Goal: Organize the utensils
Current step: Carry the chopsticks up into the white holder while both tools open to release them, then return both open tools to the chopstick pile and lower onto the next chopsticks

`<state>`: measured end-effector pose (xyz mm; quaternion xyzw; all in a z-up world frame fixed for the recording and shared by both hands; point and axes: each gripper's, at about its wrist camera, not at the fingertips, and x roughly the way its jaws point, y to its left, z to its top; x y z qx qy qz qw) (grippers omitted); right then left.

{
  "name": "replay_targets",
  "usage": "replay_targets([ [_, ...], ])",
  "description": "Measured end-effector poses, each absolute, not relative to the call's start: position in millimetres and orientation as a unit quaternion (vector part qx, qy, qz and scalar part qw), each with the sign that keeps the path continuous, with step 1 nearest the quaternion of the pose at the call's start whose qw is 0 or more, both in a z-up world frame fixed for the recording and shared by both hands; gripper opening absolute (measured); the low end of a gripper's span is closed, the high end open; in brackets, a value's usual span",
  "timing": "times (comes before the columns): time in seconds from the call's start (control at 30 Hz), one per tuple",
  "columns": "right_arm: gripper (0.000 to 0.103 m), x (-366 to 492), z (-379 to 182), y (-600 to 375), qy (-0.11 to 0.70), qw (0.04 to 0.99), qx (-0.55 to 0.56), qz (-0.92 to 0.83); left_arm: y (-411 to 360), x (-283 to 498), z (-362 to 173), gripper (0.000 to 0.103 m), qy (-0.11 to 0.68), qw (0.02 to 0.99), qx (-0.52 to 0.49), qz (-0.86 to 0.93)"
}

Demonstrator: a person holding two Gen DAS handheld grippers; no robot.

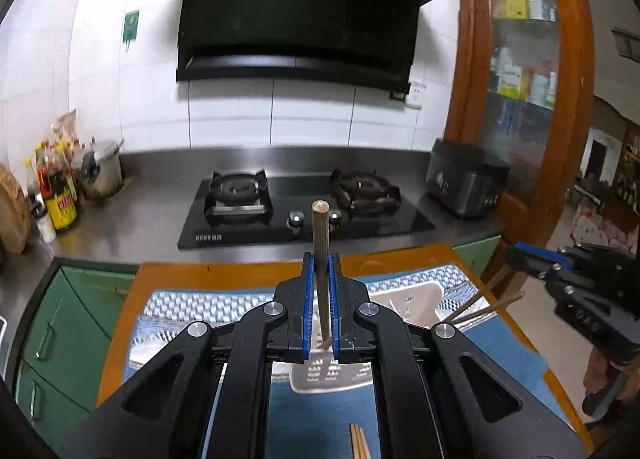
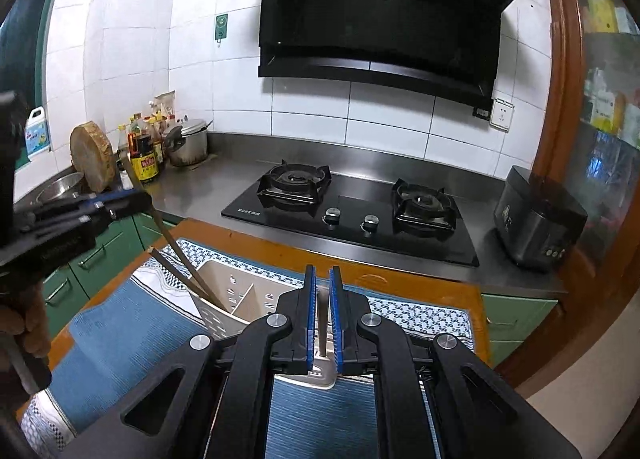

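Note:
My left gripper is shut on a wooden chopstick that stands upright between the blue pads, its lower end inside the pale perforated utensil holder. In the right wrist view the same gripper shows at the left, its chopstick slanting into the holder. My right gripper is shut on a thin chopstick above the holder's near edge; it also shows at the right. Another chopstick leans in the holder. A few loose chopsticks lie on the blue mat.
The mat lies on an orange wooden table in front of a steel counter with a black gas hob. A dark rice cooker stands at the right. Bottles, a pot and a chopping block stand at the left.

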<state>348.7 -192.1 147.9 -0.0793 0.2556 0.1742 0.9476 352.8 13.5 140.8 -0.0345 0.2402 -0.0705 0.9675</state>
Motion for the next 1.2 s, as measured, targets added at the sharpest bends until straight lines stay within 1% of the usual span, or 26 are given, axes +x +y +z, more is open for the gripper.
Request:
replay_targets([
  [0.03,0.01,346.9,148.9,-192.4,0.254,0.948,-0.08,0.175,15.0,352.9,139.5,0.006,0.244,0.967,-0.035,-0.068],
  [0.07,0.015,343.6,150.8,-192.5,0.25,0.949,-0.081,0.173,15.5,351.6,139.1,0.006,0.243,0.967,-0.034,-0.068],
  [0.13,0.021,335.3,155.5,-192.5,0.241,0.952,-0.082,0.172,15.0,347.8,141.0,0.007,0.238,0.969,-0.027,-0.063],
  [0.27,0.022,316.6,164.9,-195.4,0.229,0.954,-0.083,0.176,15.2,333.0,153.8,0.009,0.221,0.973,-0.019,-0.06],
  [0.4,0.024,286.0,168.2,-201.1,0.222,0.955,-0.081,0.18,17.3,308.4,167.4,0.016,0.204,0.977,-0.011,-0.057],
  [0.5,0.024,256.8,163.0,-206.0,0.223,0.953,-0.073,0.191,21.0,284.8,172.4,0.016,0.198,0.978,-0.014,-0.06],
  [0.57,0.026,238.9,157.4,-209.7,0.224,0.952,-0.064,0.197,23.5,269.1,171.7,0.017,0.197,0.978,-0.018,-0.063],
  [0.67,0.026,208.7,140.1,-212.4,0.237,0.948,-0.054,0.208,28.8,240.6,163.6,0.025,0.2,0.977,-0.025,-0.068],
  [0.9,0.026,149.4,77.3,-213.1,0.283,0.934,-0.053,0.21,40.2,177.6,122.0,0.025,0.224,0.971,-0.036,-0.078],
  [0.93,0.026,141.4,63.7,-213.5,0.295,0.931,-0.049,0.21,42.5,168.6,112.4,0.027,0.231,0.969,-0.041,-0.078],
  [0.97,0.026,136.9,54.3,-214.2,0.304,0.928,-0.044,0.21,44.6,163.5,105.8,0.033,0.235,0.968,-0.045,-0.077],
  [1.0,0.025,132.2,41.4,-214.5,0.318,0.923,-0.038,0.213,46.5,157.8,98.4,0.035,0.239,0.967,-0.047,-0.075],
  [1.2,0.019,112.3,-25.5,-211.1,0.385,0.897,-0.04,0.213,50.1,132.1,47.9,0.036,0.281,0.955,-0.061,-0.071],
])
